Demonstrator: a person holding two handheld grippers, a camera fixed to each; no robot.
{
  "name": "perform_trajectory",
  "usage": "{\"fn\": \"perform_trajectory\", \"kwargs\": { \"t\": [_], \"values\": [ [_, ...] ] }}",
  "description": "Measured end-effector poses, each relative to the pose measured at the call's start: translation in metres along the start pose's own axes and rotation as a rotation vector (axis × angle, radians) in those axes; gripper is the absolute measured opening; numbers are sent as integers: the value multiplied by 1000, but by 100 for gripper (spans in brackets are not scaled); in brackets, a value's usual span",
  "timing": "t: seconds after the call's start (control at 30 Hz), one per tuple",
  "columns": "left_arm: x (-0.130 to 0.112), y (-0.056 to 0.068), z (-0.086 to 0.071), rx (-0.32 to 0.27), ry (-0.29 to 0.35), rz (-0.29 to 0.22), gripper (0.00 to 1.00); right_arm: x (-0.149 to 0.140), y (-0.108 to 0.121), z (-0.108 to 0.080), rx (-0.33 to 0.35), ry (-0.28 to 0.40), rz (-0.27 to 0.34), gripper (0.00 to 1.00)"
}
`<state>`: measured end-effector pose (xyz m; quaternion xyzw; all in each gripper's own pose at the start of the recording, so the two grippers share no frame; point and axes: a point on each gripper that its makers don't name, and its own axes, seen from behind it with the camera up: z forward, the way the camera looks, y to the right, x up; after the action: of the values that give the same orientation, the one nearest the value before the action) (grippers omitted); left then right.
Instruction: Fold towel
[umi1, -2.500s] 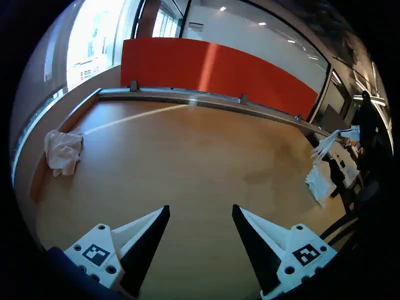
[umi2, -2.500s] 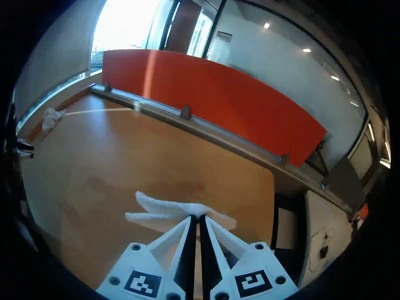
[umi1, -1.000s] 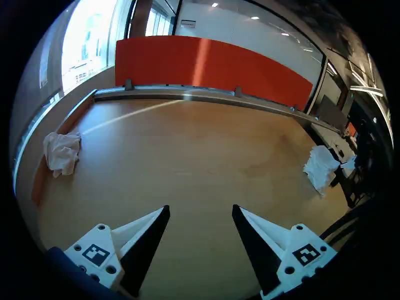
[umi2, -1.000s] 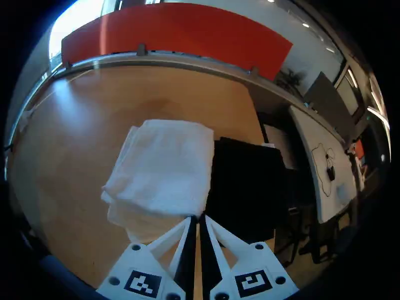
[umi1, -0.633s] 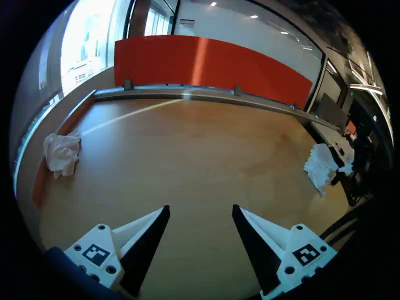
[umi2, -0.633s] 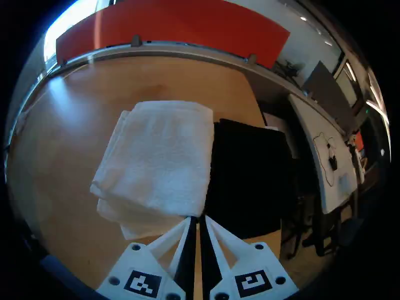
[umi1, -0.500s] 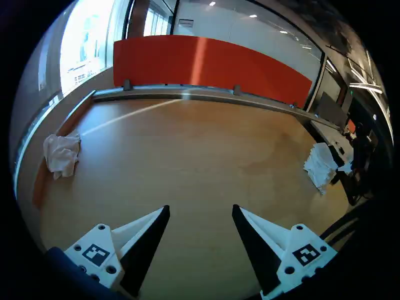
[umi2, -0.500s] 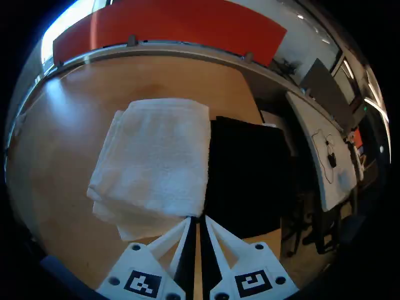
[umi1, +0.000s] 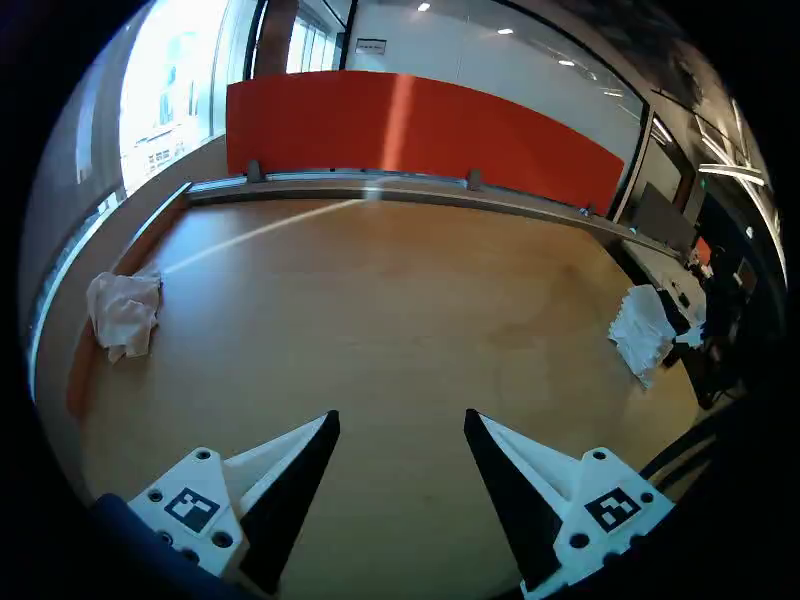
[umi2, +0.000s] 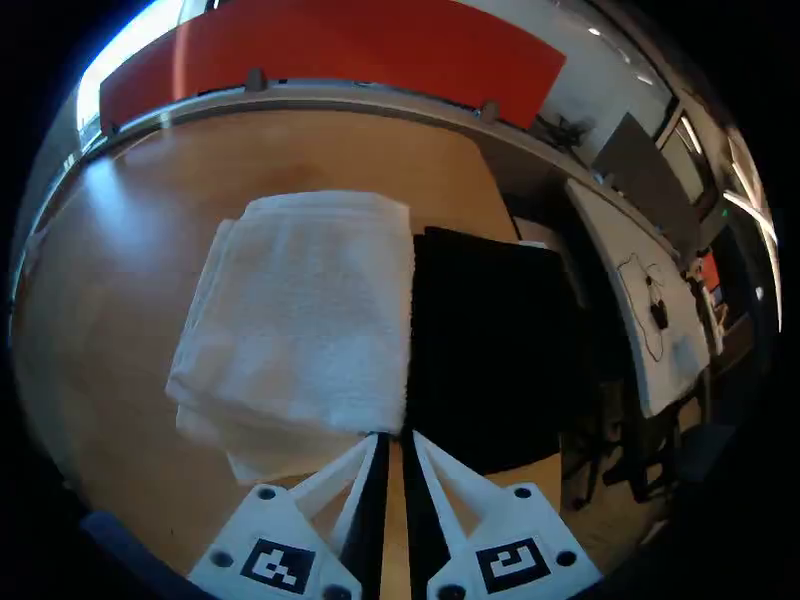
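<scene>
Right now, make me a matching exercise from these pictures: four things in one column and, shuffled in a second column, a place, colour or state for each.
Things
1. left gripper
2. folded towel
3. crumpled towel
4. divider panel

Descriptions (sides as in the left gripper view)
A. orange, along the far edge of the table
B. bunched near the table's left edge
C. open, over bare wood
D. lying flat at the table's right edge

Pairs: 1-C, 2-D, 3-B, 4-A
</scene>
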<state>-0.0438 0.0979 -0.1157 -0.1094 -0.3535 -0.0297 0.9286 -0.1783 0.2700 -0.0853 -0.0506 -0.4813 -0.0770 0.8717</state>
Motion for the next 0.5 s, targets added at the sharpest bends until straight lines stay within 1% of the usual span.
{"fn": "perform_trajectory", "kwargs": {
  "t": [0.2, 0.3, 0.37, 0.47, 0.5],
  "values": [
    [0, -1, 1, -2, 2, -6, 92, -2, 1, -9, -18, 24, 6, 22],
    [0, -1, 2, -5, 2, -6, 93, -3, 3, -14, -26, 34, 9, 24],
    [1, 0, 2, -7, 2, -4, 92, -2, 4, -17, -32, 41, 13, 29],
    [2, 0, 3, -10, 4, 0, 92, -1, 3, -20, -30, 58, 20, 34],
    [2, 0, 3, -12, 5, 0, 92, 1, 2, -21, -28, 64, 23, 37]
  ]
}}
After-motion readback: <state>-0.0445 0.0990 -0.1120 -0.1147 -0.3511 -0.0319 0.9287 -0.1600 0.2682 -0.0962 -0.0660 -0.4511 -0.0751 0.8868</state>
